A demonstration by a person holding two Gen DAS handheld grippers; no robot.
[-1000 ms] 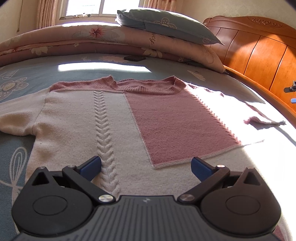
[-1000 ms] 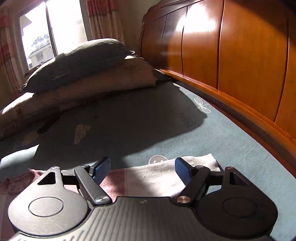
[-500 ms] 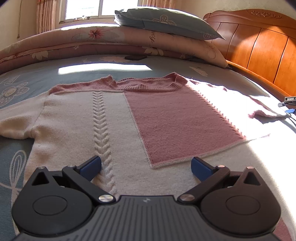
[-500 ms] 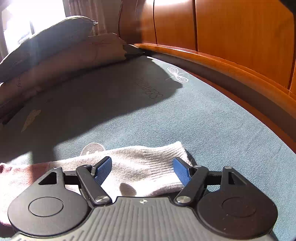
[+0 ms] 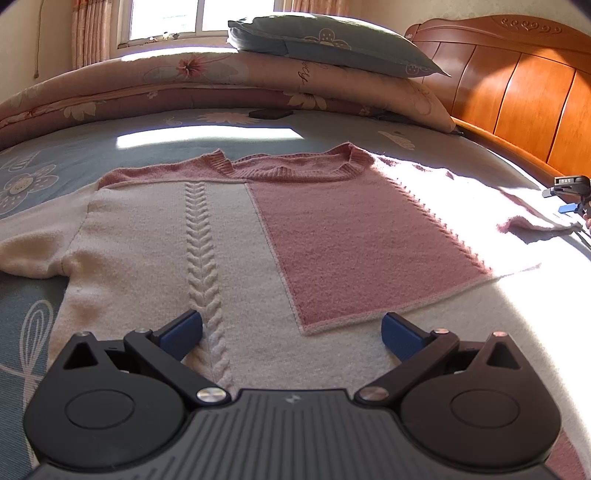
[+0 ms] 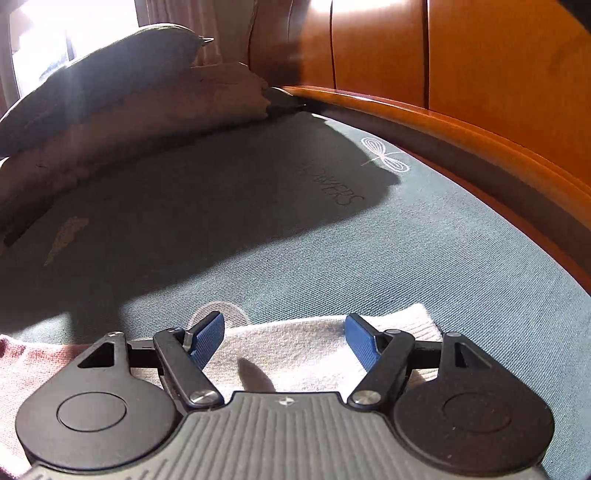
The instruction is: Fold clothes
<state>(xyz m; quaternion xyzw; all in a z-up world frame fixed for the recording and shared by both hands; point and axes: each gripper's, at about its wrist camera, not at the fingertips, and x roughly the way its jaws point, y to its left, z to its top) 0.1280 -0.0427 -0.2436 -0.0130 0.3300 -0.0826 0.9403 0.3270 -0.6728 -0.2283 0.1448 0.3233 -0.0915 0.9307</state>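
The left gripper [image 5: 291, 330] hovers with jaws spread wide over the hem of the cream-and-pink sweater [image 5: 229, 251] lying flat on the bed [image 5: 192, 127], while the right gripper [image 6: 284, 334], jaws likewise apart and holding nothing, sits over the sweater's ribbed cuff [image 6: 417, 325], near the wooden headboard [image 6: 498, 74].

Left wrist view: camera sits behind the left gripper [image 5: 291, 328], angled down, low over the hem of the sweater [image 5: 229, 258], facing up the bed toward the pillow [image 5: 325, 44] and window [image 5: 184, 16].

Right wrist view: behind the right gripper [image 6: 284, 332], very close above the sleeve cuff [image 6: 295, 347], facing the headboard [image 6: 461, 48].

Shared: sweater, blue sheet [image 6: 406, 240], pillow, headboard; the right gripper shows at the left view's right edge.
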